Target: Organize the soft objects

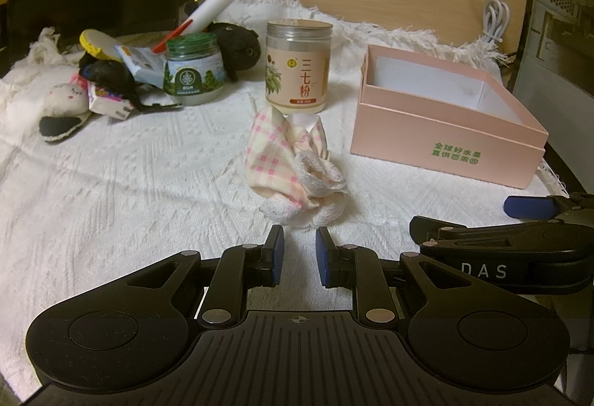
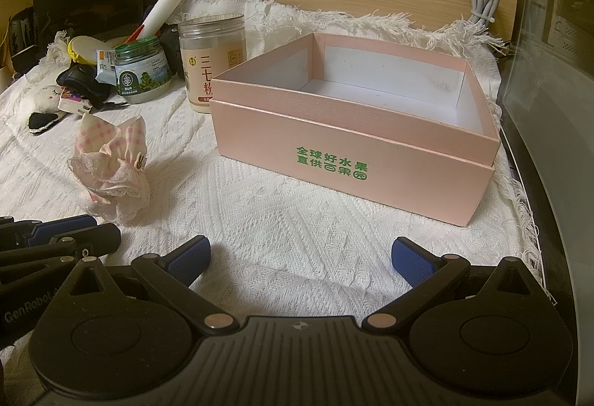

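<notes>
A crumpled pink plaid cloth with lace trim [image 1: 297, 164] lies on the white knitted cloth, just ahead of my left gripper [image 1: 300, 250], whose jaws are a narrow gap apart and hold nothing. The cloth also shows in the right wrist view [image 2: 111, 168]. An open pink box [image 2: 356, 131], empty inside, stands ahead of my right gripper [image 2: 300, 257], which is wide open and empty. The box also shows in the left wrist view [image 1: 445, 116]. A white plush toy [image 1: 63, 97] and a black plush toy [image 1: 237, 42] lie in the pile at far left.
A tall beige jar [image 1: 297, 68], a green-lidded jar [image 1: 195, 71], a red-tipped white pen [image 1: 215, 8], small packets and a yellow-rimmed lid crowd the far left. A coiled white cable [image 1: 493, 19] lies behind the box. A dark appliance [image 2: 557, 109] stands at the right edge.
</notes>
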A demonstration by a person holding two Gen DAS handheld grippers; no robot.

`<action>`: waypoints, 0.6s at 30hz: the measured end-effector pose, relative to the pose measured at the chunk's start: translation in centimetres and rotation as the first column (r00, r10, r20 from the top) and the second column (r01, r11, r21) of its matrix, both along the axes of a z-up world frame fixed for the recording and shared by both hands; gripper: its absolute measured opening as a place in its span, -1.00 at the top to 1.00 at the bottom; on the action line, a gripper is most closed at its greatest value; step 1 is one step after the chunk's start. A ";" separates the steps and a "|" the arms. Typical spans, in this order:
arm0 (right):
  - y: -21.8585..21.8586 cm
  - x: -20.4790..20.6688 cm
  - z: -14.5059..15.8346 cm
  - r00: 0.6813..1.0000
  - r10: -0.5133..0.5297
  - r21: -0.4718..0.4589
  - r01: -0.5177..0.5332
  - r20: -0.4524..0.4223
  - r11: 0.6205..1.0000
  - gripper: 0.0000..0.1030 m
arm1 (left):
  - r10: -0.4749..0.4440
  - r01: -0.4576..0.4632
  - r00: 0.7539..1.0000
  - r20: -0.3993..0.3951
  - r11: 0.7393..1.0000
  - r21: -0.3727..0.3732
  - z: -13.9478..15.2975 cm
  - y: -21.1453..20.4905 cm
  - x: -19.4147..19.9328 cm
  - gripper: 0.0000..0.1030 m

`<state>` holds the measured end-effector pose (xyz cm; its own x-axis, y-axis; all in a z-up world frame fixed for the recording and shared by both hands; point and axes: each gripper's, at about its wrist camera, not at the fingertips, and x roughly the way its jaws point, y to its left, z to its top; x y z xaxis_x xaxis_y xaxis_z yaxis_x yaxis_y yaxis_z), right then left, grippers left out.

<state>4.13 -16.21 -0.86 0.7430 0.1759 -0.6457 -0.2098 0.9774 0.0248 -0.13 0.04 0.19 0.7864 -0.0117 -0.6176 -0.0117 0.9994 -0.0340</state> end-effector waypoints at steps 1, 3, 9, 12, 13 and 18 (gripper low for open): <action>0.0 0.0 0.0 1.000 0.000 0.001 0.000 0.000 1.000 -1.00 | -0.002 0.002 1.000 -0.001 1.000 0.001 -0.1 0.1 0.2 0.58; 0.0 0.0 0.0 1.000 0.004 0.000 -0.004 -0.001 1.000 -1.00 | -0.004 0.004 1.000 -0.008 1.000 -0.011 -0.1 0.2 0.3 0.58; 0.0 1.1 0.9 0.994 0.059 -0.018 -0.060 -0.089 0.998 -1.00 | -0.015 -0.006 0.993 -0.113 0.983 -0.185 1.0 3.0 1.4 0.59; 0.1 1.4 1.2 0.988 0.072 -0.031 -0.077 -0.135 0.997 -1.00 | -0.101 0.055 0.984 -0.145 0.954 -0.296 1.6 5.7 2.2 0.59; 0.0 1.4 1.1 0.986 0.079 -0.034 -0.085 -0.145 0.996 -1.00 | -0.129 0.077 0.981 -0.143 0.943 -0.323 1.8 6.8 2.4 0.59; 0.2 2.6 1.7 0.967 0.095 -0.050 -0.109 -0.236 0.993 -1.00 | -0.063 0.036 0.995 -0.081 0.953 -0.301 4.0 13.6 3.4 0.59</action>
